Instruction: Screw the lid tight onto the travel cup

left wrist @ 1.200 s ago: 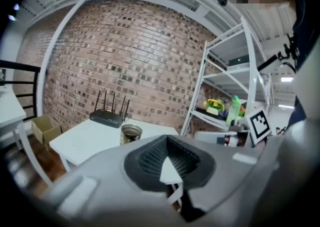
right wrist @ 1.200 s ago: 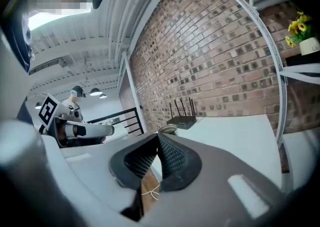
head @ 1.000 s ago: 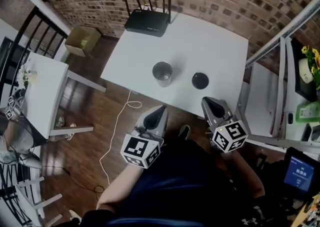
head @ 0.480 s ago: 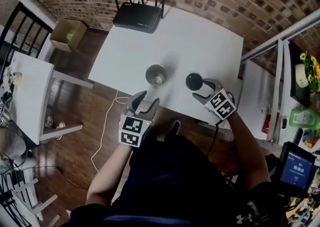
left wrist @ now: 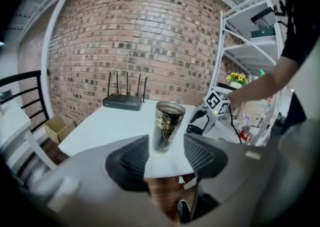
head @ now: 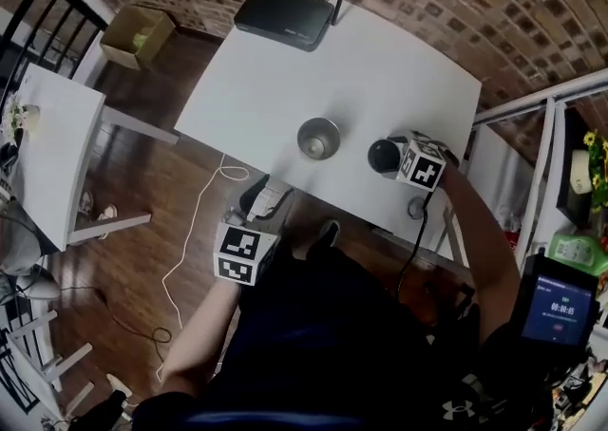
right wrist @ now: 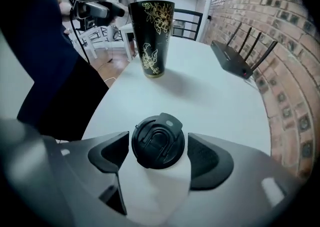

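Right gripper (right wrist: 158, 156): dark grey moulded body, ribbed black pads, marker cube at the back. It points steeply down at the table. The jaws have just been opening and stand wide. The lid lies between the pads with a narrow gap on each side, so it is not clamped.

Left gripper (left wrist: 166, 157): same build. Its jaws have just been opening and are parted, with nothing between them. It is held off the near table edge, over the wood floor (head: 142, 201), and the cup shows beyond the gap, well apart.

Lid (right wrist: 158, 142): round, black, matt plastic, with a raised horseshoe ridge and a small tab at the rim. It lies flat on the table near the front edge, to the right of the cup in the head view and apart from it.

Travel cup (right wrist: 152, 38): tall tapered tumbler, glossy black with a gold floral pattern and a bright metal rim. It is open-topped and upright near the table's middle.

Table (head: 380, 68): white, smooth, rectangular.

Router (head: 290, 16): flat, black, with upright antennae, at the table's far edge.

Wall (left wrist: 140, 36): red-brown brick.
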The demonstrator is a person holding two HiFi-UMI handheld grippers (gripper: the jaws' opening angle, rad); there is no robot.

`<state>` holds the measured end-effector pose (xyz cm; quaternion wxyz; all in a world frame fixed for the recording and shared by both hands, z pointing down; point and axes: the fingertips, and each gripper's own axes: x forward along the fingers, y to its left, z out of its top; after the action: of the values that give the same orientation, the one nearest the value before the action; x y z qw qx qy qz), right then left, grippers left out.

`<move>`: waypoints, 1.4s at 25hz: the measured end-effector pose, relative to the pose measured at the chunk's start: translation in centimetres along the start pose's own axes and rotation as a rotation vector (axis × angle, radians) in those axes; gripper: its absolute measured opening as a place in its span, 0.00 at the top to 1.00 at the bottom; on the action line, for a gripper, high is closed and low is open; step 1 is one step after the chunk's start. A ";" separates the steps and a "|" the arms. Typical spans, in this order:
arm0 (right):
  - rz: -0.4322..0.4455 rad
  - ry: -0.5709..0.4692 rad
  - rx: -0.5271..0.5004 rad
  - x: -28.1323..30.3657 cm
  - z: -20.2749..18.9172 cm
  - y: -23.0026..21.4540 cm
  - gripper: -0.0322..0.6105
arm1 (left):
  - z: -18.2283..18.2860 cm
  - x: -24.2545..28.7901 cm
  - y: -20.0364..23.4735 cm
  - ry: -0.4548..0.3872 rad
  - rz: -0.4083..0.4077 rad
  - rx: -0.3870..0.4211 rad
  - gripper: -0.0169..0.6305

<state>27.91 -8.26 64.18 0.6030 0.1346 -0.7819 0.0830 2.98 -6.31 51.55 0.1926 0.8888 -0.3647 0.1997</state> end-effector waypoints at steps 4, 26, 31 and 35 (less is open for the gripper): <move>0.050 0.040 -0.013 0.6 -0.1 0.2 0.39 | -0.2 -0.8 1.0 -0.010 0.033 -0.036 0.66; -0.074 -0.195 0.027 -8.6 8.2 0.4 0.43 | 2.0 1.5 -0.9 -0.056 -0.066 0.050 0.68; -0.113 -0.269 -0.075 -14.4 14.0 0.0 0.43 | 3.3 3.2 -0.3 -0.082 -0.067 0.144 0.65; -0.086 -0.282 -0.175 -16.4 18.7 -0.2 0.43 | 3.1 5.6 -0.8 -0.047 -0.125 0.218 0.49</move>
<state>14.64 -12.11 43.49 0.4996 0.1251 -0.8566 -0.0310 7.92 -10.46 51.51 0.0983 0.9299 -0.2894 0.2048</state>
